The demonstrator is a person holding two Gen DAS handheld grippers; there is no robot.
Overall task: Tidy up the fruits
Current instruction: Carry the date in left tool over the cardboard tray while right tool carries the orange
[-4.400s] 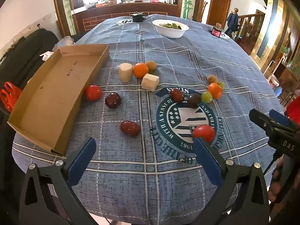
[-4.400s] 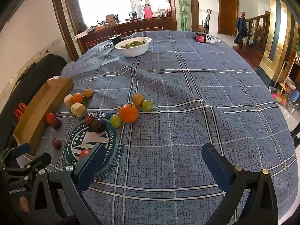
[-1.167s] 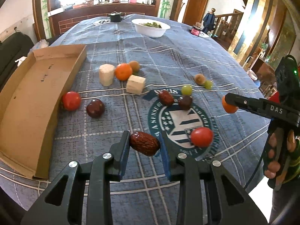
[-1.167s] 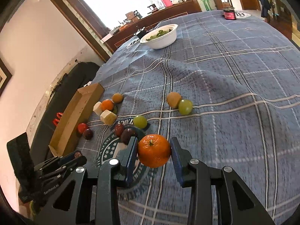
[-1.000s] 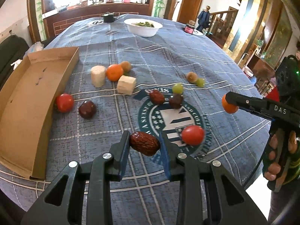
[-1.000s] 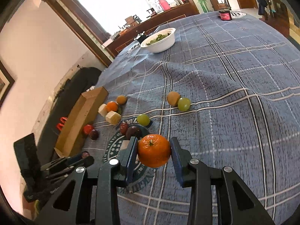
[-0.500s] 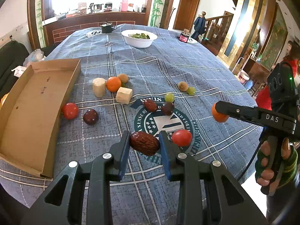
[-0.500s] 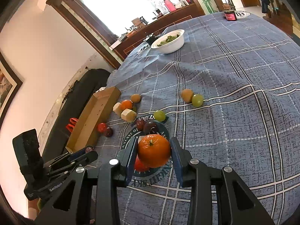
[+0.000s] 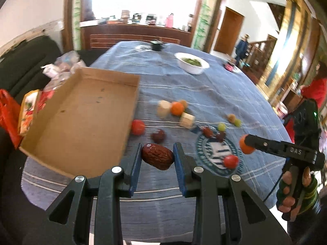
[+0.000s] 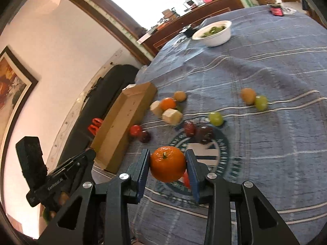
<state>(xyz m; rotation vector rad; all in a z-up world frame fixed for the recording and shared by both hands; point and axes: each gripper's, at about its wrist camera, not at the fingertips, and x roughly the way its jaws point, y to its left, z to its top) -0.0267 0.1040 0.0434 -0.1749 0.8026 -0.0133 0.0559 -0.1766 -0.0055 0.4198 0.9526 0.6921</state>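
My left gripper (image 9: 157, 159) is shut on a wrinkled red date (image 9: 157, 156) and holds it above the table near the right wall of the empty cardboard tray (image 9: 77, 118). My right gripper (image 10: 167, 166) is shut on an orange mandarin (image 10: 168, 163), held above the tablecloth's round emblem (image 10: 220, 153). The right gripper also shows in the left wrist view (image 9: 245, 144), with the mandarin (image 9: 246, 147) at its tip. The tray also shows in the right wrist view (image 10: 126, 122). Several loose fruits lie on the cloth: a red tomato (image 9: 138, 127), a dark plum (image 9: 158, 135), a small orange (image 9: 177, 108), green grapes (image 10: 215, 118).
Two pale wooden blocks (image 9: 187, 119) lie among the fruit. A white bowl of greens (image 9: 192, 62) stands at the far side. A red tomato (image 9: 231, 161) lies on the emblem. Bags (image 9: 30, 106) sit on a dark sofa left of the table. A person in red (image 9: 314, 87) stands at the right.
Both grippers have swung left toward the tray, each still holding its fruit. The left wrist view now looks along the tray's right wall; the fruits on the cloth have not moved.
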